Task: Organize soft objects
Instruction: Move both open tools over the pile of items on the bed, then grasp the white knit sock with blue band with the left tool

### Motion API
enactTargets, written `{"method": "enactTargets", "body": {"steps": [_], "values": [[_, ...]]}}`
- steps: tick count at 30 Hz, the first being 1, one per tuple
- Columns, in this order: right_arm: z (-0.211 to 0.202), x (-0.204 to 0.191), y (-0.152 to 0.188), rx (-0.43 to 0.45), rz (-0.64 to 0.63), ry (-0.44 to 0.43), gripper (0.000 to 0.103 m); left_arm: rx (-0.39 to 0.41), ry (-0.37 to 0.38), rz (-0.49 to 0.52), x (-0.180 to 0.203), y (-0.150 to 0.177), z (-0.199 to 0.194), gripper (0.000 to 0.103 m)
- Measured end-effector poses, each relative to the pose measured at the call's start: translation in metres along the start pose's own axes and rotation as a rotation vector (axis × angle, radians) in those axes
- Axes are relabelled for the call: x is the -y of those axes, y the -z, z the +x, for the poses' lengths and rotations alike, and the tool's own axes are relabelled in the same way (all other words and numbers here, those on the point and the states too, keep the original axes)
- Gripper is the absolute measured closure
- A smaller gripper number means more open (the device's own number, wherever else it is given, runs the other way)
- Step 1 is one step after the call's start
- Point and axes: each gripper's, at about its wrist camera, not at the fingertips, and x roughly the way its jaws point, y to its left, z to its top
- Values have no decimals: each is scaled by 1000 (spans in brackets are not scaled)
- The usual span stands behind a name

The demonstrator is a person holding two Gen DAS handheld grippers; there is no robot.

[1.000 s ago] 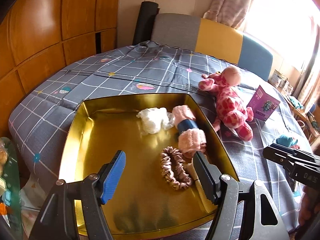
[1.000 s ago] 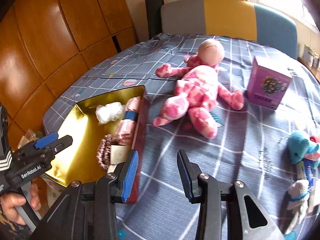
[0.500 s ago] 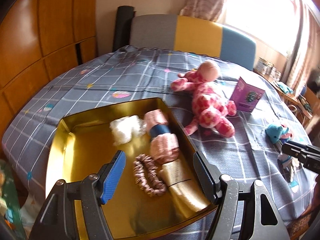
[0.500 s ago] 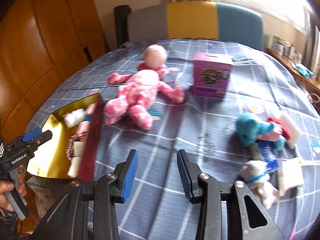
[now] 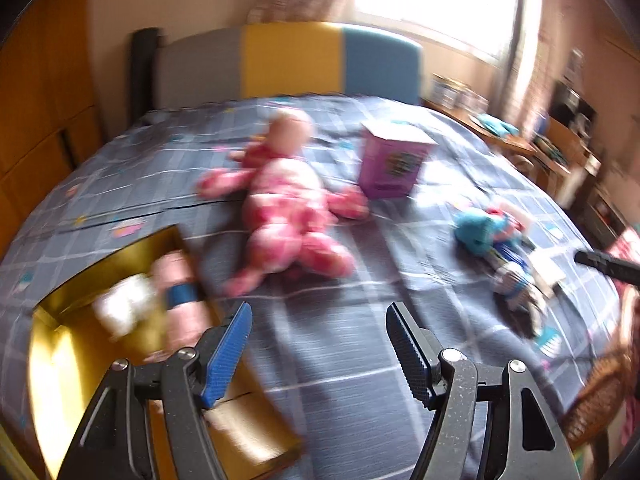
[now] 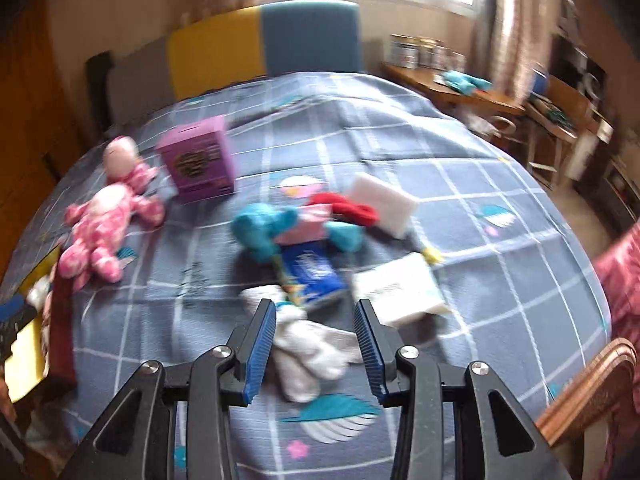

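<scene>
My right gripper (image 6: 315, 320) is open and empty, with a white plush toy (image 6: 308, 344) lying between its fingers on the bed. Beyond it lies a pile: a teal plush (image 6: 260, 232), a blue packet (image 6: 310, 274), a red soft item (image 6: 348, 208) and white pads (image 6: 400, 288). A pink plush doll (image 6: 100, 220) lies at the left; it also shows in the left wrist view (image 5: 288, 216). My left gripper (image 5: 318, 324) is open and empty above the bedspread, right of the gold tray (image 5: 56, 360). The tray holds a white puff (image 5: 124, 308) and a pink roll (image 5: 180, 296).
A purple box (image 6: 198, 166) stands behind the pile, also in the left wrist view (image 5: 390, 164). The grey checked bedspread (image 6: 480, 200) drops off at the right, where a wooden chair back (image 6: 592, 380) stands. A grey, yellow and blue headboard (image 5: 288, 60) is behind.
Both grippers swung to the right. The right one now has the white plush between its open fingers. The left one moved off the tray toward the bedspread.
</scene>
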Motion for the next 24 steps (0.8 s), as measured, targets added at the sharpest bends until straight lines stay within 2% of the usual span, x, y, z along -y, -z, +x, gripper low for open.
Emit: {"method": "enactTargets", "body": {"steps": [5, 12, 18, 24], "values": [[-3, 42, 6, 7, 114, 37, 62, -94, 161, 74, 55, -13, 37, 33], [-6, 53, 16, 14, 124, 24, 62, -257, 343, 68, 132, -25, 97, 34], [-4, 58, 20, 21, 130, -1, 62, -336, 393, 35, 186, -30, 130, 29], [0, 71, 25, 10, 171, -22, 62, -363, 357, 26, 215, -33, 155, 27]]}}
